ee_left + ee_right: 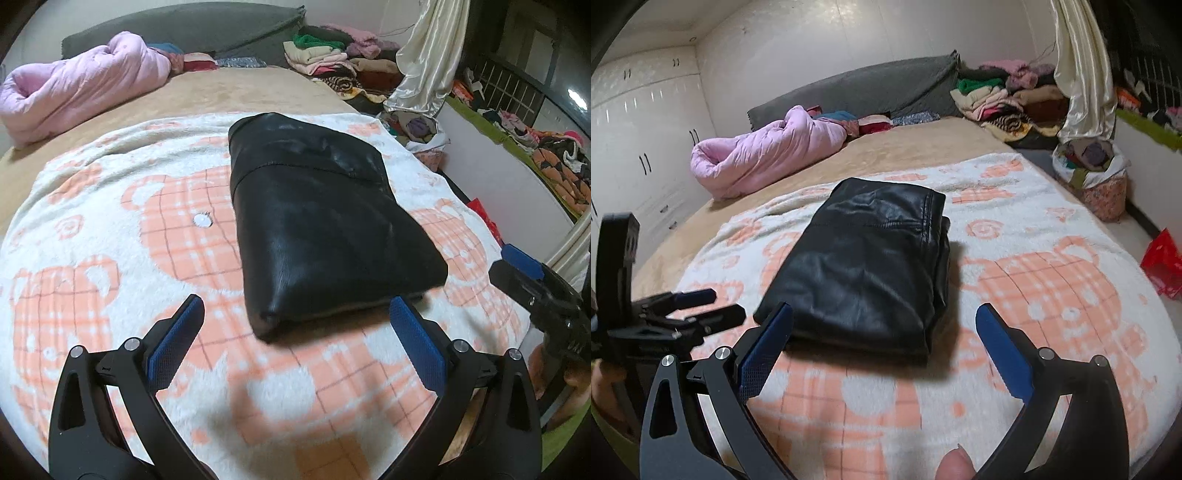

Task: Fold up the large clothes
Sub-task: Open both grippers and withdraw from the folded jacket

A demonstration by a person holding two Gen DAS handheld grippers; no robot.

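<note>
While black garment [317, 221] lies folded into compact rectangle on bear-print blanket [110, 229], middle of bed [229, 88], both grippers hover just short of its near edge. Left gripper [295, 325]: jaws wide apart, holding nothing. Right gripper [884, 332]: jaws wide apart, holding nothing. Pink quilt [757, 155] bunched near headboard, well apart from garment.

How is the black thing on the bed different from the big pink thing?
The black leather garment is folded flat into a neat rectangle; the pink quilt is bunched in a puffy roll. The garment is shiny, the quilt matte. The garment lies on the bear blanket, the quilt on the tan cover. Both rest on the bed.
</note>
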